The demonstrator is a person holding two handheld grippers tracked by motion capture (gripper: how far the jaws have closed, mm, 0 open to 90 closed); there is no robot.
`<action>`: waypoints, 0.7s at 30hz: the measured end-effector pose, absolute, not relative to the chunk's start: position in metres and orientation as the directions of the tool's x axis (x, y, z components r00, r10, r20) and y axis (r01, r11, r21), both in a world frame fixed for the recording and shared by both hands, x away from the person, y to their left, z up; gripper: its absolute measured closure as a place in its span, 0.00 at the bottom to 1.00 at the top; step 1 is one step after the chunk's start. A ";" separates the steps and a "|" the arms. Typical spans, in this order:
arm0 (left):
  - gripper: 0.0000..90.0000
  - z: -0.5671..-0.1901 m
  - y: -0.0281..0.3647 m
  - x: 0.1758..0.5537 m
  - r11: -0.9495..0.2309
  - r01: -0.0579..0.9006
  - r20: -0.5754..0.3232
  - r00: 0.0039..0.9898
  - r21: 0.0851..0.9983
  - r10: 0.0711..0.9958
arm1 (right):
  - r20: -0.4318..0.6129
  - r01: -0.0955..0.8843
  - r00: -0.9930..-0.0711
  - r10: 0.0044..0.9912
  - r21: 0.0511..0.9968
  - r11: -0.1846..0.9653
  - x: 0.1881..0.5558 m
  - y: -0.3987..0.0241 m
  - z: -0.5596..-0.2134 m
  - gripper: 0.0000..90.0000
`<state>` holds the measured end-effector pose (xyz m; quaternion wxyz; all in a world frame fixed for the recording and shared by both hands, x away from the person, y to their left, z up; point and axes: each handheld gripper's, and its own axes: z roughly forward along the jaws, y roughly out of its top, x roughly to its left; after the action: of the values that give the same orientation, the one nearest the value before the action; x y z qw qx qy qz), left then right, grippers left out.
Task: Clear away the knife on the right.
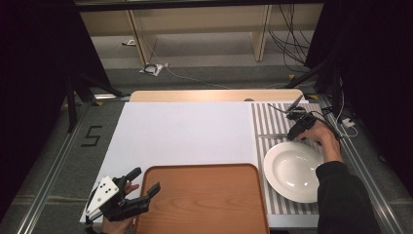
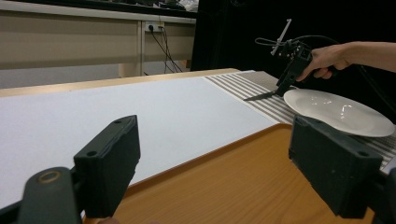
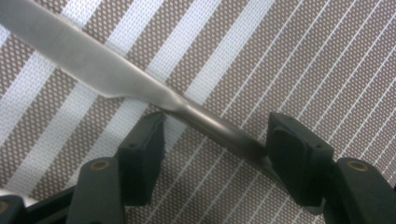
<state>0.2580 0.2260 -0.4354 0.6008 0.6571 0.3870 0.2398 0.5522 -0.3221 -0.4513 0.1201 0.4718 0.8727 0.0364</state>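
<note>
At the near left corner of the table, the left gripper (image 1: 139,187) hovers with its jaws spread and empty, straddling the left edge of the wooden tray (image 1: 204,200). Across the white board (image 1: 185,131) to the right, a white plate (image 1: 292,170) sits on the striped placemat (image 1: 272,117), just beside the tray. Beyond the plate's far rim lies the knife (image 3: 116,79), flat on the mat, and the right gripper (image 3: 215,140) is lowered over its handle with jaws apart on either side, not yet pinching. The step in hand looks like picking up the knife; next the jaws need to close squarely on the thin handle. The plate's rim sits close by and could be nudged when lifting.
</note>
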 end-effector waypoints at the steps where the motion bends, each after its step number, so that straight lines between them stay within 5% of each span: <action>1: 0.18 -0.436 0.226 0.258 0.021 0.222 -0.151 0.585 0.975 0.797 | -0.178 0.812 -0.530 0.829 0.175 0.557 0.553 -0.322 -0.452 0.42; 21: 0.19 -0.435 0.228 0.258 0.034 0.222 -0.160 0.583 0.974 0.797 | -0.129 0.824 -0.524 0.842 0.173 0.540 0.558 -0.329 -0.453 0.37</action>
<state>0.2581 0.2276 -0.4351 0.6040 0.6532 0.3898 0.2378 0.5581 -0.3293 -0.4526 0.0989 0.4776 0.8718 0.0451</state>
